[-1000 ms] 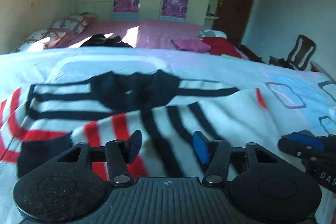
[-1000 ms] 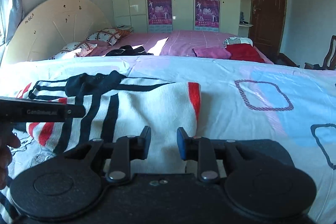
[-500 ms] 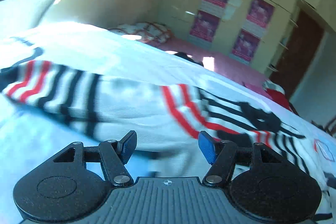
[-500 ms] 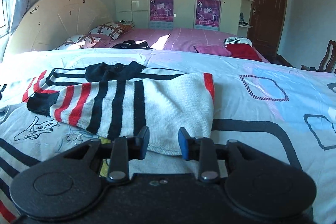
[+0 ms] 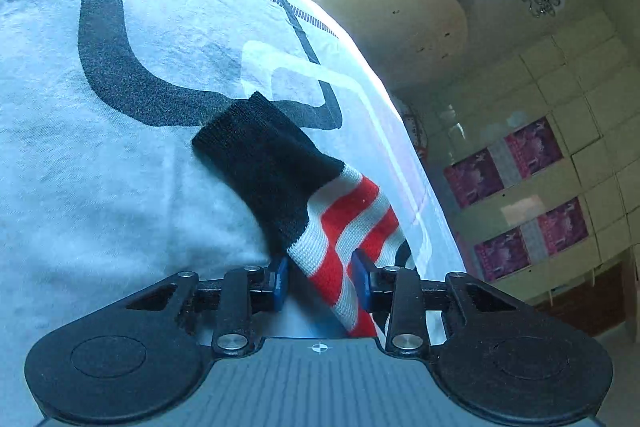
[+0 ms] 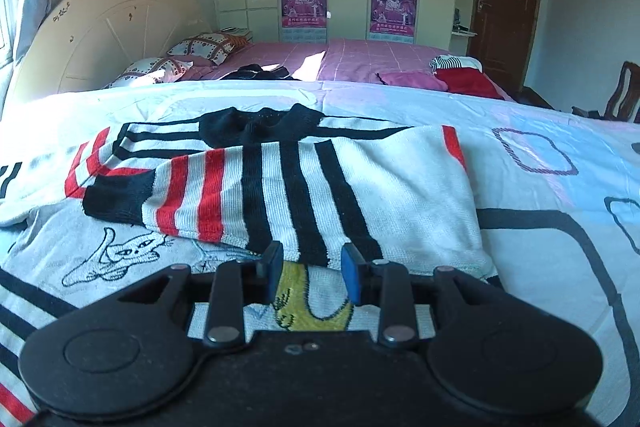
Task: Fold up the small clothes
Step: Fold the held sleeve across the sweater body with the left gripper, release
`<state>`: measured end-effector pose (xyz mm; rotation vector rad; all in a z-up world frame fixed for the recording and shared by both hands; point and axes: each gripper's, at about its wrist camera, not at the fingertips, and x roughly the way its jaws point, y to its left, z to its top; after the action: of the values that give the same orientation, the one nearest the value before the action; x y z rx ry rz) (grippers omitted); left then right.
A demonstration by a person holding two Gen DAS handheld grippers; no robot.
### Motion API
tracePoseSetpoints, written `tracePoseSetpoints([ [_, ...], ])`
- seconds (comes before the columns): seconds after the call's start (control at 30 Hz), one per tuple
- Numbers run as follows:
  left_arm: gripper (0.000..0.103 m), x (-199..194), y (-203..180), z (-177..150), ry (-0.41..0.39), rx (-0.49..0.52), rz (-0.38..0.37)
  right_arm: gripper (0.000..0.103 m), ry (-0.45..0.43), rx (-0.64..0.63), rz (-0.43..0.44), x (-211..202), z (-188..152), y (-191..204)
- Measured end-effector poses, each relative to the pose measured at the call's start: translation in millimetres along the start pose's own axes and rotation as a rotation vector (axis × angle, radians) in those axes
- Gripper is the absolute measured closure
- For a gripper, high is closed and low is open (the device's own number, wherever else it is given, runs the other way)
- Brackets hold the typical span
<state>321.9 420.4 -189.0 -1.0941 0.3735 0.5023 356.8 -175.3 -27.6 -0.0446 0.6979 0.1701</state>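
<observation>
L gripper [image 5: 320, 281] closing round sweater sleeve [image 5: 340, 227]; R gripper [image 6: 308, 273] empty.

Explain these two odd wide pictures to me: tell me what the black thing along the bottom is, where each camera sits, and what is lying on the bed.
There is no robot here. A person holds a hand tool in each hand, and each tool carries a wide-angle camera looking forward along its two fingers. The black shape at the bottom of each picture is that tool.

The tilted picture comes from the left gripper. Its jaws are closing around the sleeve of a white knitted sweater with red and black stripes; the sleeve's black cuff rests on the pale blue patterned bedsheet.

The level picture comes from the right gripper. It holds nothing, its blue-padded fingers standing apart just short of the same sweater, which lies partly folded on the sheet. A second bed with a pink cover stands behind.
</observation>
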Motion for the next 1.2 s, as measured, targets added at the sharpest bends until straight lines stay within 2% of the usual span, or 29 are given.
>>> tracePoseSetpoints([
  [0.07,0.095,13.6,10.7,8.4,-0.005,-0.035,-0.005,0.071,0.007,0.055,-0.019,4.4,2.8,-3.0],
  [0.13,0.095,24.0,18.1,13.3,-0.011,-0.047,-0.042,0.071,0.016,0.111,-0.038,7.6,6.0,-9.0],
  [0.27,0.098,28.5,-9.3,11.9,-0.035,0.078,0.004,0.071,0.003,0.165,-0.06,4.7,10.8,-20.0],
  [0.37,0.098,24.2,-49.5,8.1,-0.086,0.21,-0.011,0.071,-0.008,0.16,-0.08,0.1,10.0,-26.7],
  [0.5,0.098,23.5,-127.5,-17.4,-0.091,0.445,-0.103,0.071,-0.014,0.176,-0.099,-5.8,5.2,-40.5],
  [0.67,0.098,32.6,-216.5,-92.3,-0.029,0.707,-0.209,0.071,-0.039,0.21,-0.116,-5.3,6.1,-61.1],
  [0.8,0.098,39.2,-265.7,-164.7,0.066,0.83,-0.27,0.071,-0.053,0.236,-0.132,1.4,15.3,-81.3],
  [1.0,0.098,36.5,-327.9,-276.2,0.171,1.03,-0.313,0.071,-0.062,0.265,-0.123,-1.8,16.8,-109.2],
  [1.1,0.097,42.2,-347.1,-333.3,0.289,1.17,-0.311,0.07,-0.044,0.272,-0.123,-3.3,10.2,-121.9],
  [1.13,0.095,39.2,-350.0,-354.0,0.329,1.217,-0.303,0.07,-0.037,0.28,-0.121,-3.6,7.5,-126.1],
  [1.2,0.063,27.9,-350.6,-380.9,0.339,1.28,-0.319,0.069,-0.029,0.294,-0.12,-5.3,2.9,-133.2],
])
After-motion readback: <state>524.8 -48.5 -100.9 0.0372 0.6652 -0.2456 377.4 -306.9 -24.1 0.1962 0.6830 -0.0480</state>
